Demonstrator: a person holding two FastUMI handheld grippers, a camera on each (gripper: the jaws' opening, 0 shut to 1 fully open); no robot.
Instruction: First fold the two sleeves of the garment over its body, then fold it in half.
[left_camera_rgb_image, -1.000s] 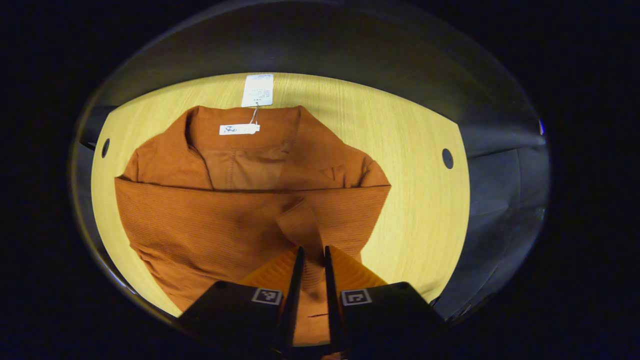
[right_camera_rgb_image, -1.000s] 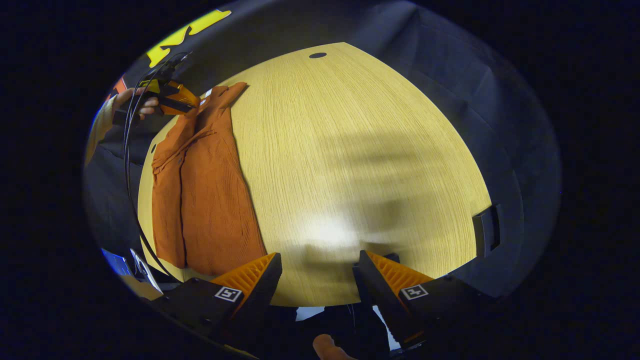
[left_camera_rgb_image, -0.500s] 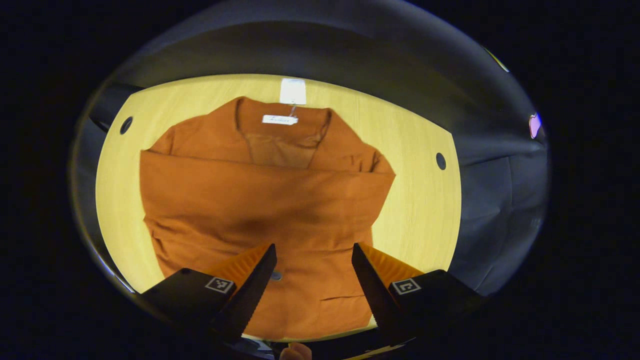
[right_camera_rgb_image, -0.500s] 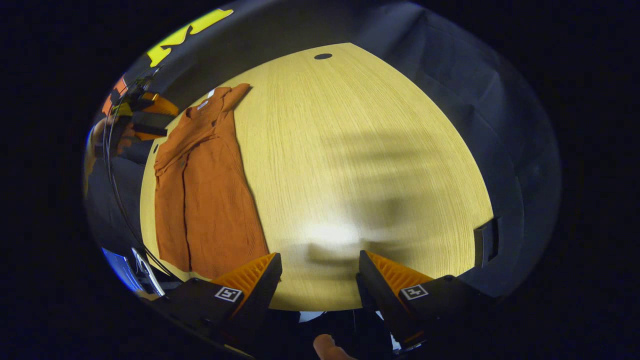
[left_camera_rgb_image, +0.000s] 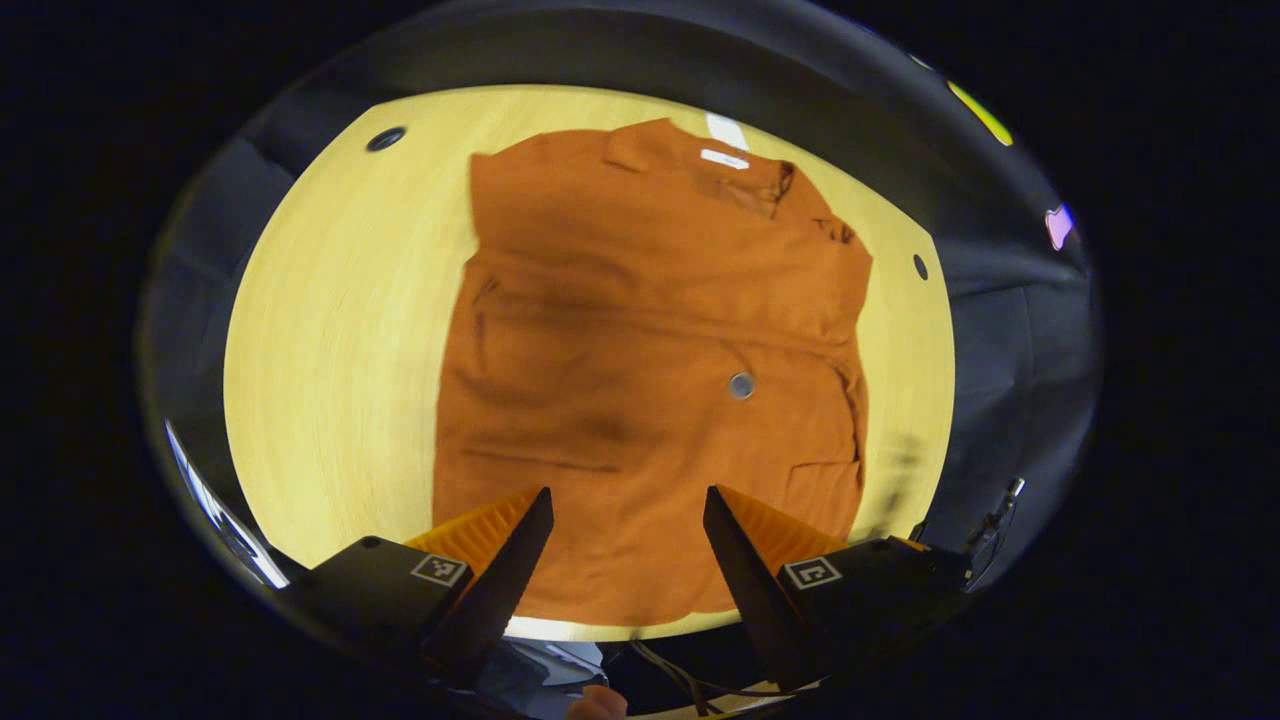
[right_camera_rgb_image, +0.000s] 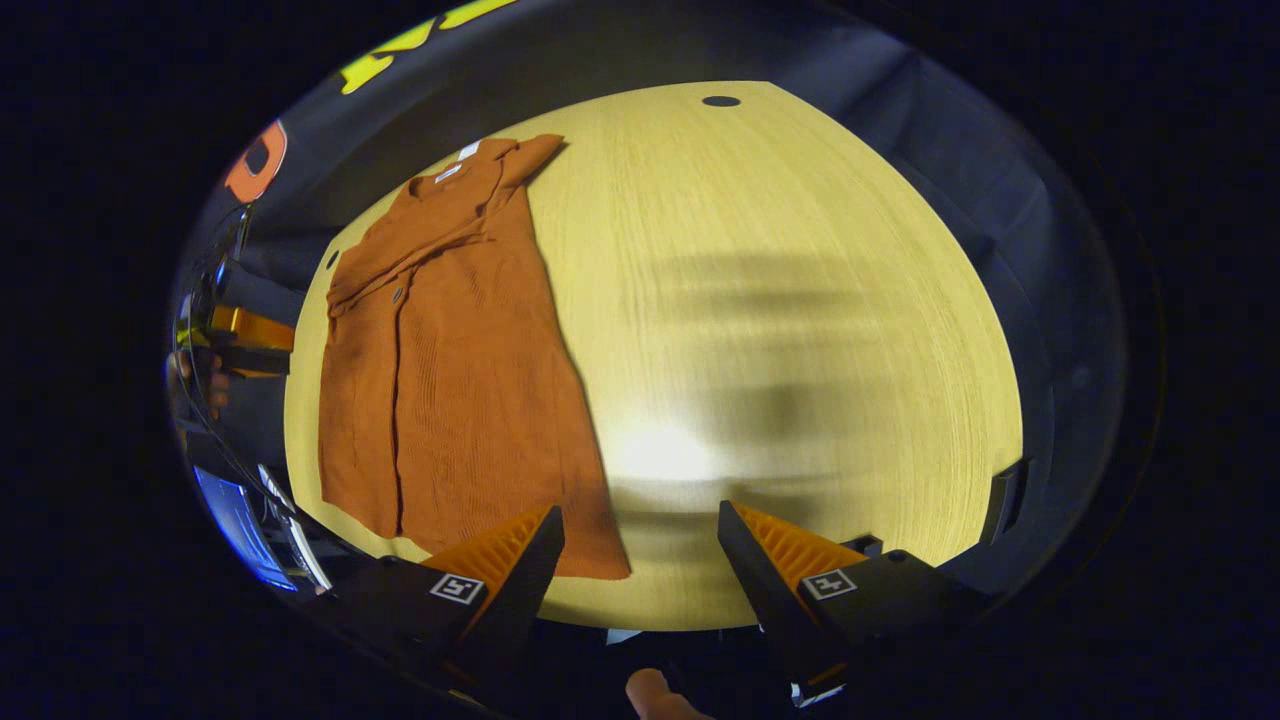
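**Rust-orange garment laid flat, both grippers spread wide above the table**

One rust-orange ribbed knit garment (left_camera_rgb_image: 650, 370) is seen lying flat on the pale wooden table (left_camera_rgb_image: 330, 330), its collar at the far end and both sleeves laid over its body. Two white tags (left_camera_rgb_image: 724, 140) are counted at the collar and one round grey button (left_camera_rgb_image: 741, 385) on the front. The left gripper (left_camera_rgb_image: 625, 535) is held with its fingers wide apart over the garment's near hem, gripping nothing. The right gripper (right_camera_rgb_image: 638, 550) is likewise spread wide, empty, over bare table (right_camera_rgb_image: 780, 300) beside the garment (right_camera_rgb_image: 450, 350). In the right gripper view, the other gripper (right_camera_rgb_image: 245, 340) and a hand (right_camera_rgb_image: 195, 375) are shown off the table's edge beyond the garment; its spread cannot be told there.
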